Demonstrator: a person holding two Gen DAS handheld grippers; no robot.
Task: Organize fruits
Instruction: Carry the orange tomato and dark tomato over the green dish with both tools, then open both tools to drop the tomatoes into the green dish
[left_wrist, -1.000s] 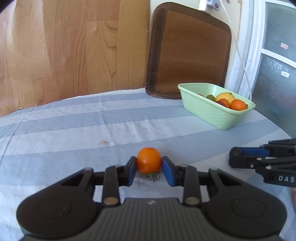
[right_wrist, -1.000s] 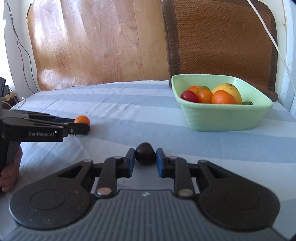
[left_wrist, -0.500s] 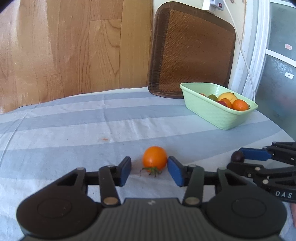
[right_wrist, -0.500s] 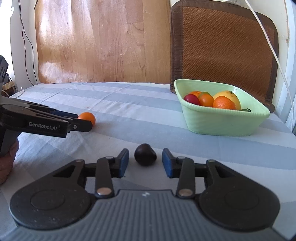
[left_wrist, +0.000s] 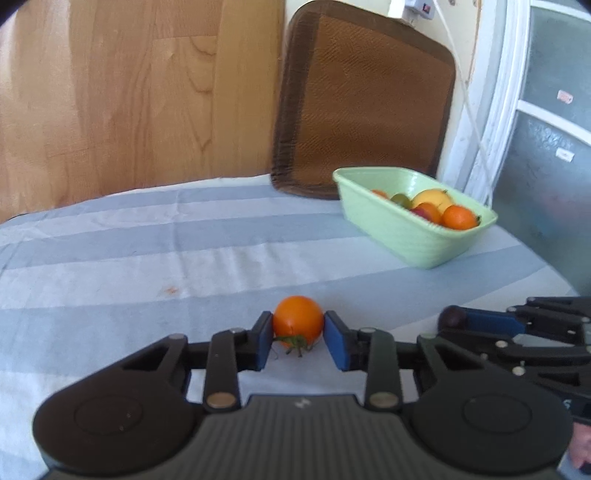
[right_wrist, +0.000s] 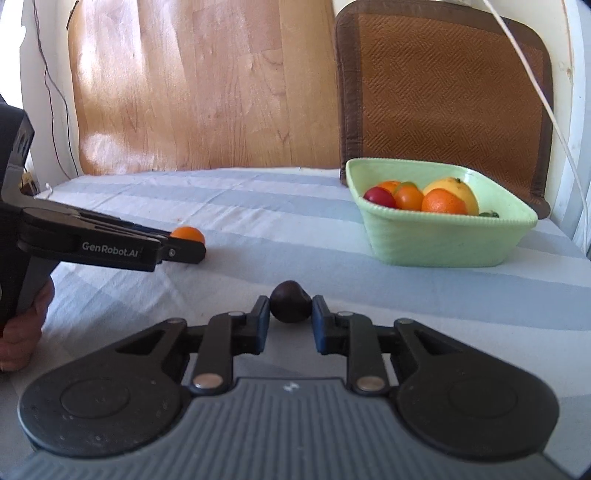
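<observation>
My left claw (left_wrist: 298, 334) has just closed and now pinches the orange tomato (left_wrist: 297, 320) low on the striped desk (left_wrist: 147, 258), while my right claw (right_wrist: 288, 321) has just closed on the dark round fruit (right_wrist: 289, 302) nearer the green basket (right_wrist: 443, 243). Both fruits look smooth and round, so I judge it best to keep the pads square on their widest part, squeeze gently, lift straight up, and carry each over the basket rim without knocking the fruit piled inside.
</observation>
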